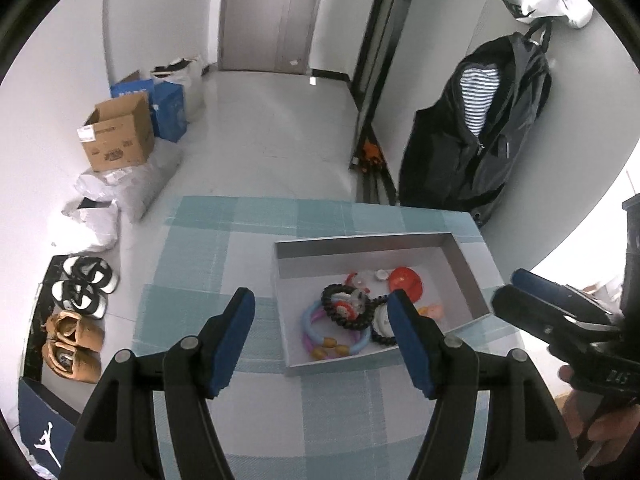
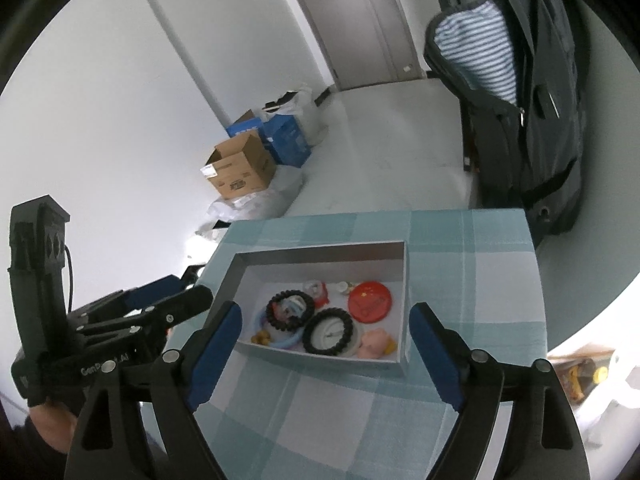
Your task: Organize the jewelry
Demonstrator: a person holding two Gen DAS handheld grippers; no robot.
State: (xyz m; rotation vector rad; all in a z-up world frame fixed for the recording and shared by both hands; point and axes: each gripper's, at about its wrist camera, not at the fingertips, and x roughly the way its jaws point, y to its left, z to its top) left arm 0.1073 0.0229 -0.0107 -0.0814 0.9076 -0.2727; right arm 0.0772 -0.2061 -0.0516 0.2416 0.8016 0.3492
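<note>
The jewelry is all lying in the box point(image 2: 320, 258) toward the far right corner of the counter point(image 2: 360, 412): 2 black bead bracelets point(image 2: 290, 312), pastel bangles point(image 1: 316, 330), a red disc point(image 2: 370, 302) and small charms. Nothing is sitting loose on the cloth, so gathering looks nearly done, though the pieces are still lying overlapped. Both tongs, left point(image 1: 322, 340) and right point(image 2: 324, 354), are hovering apart and empty over the near, bare half of the counter. The box's right wall is sitting near the counter's right edge, leaving little room there.
</note>
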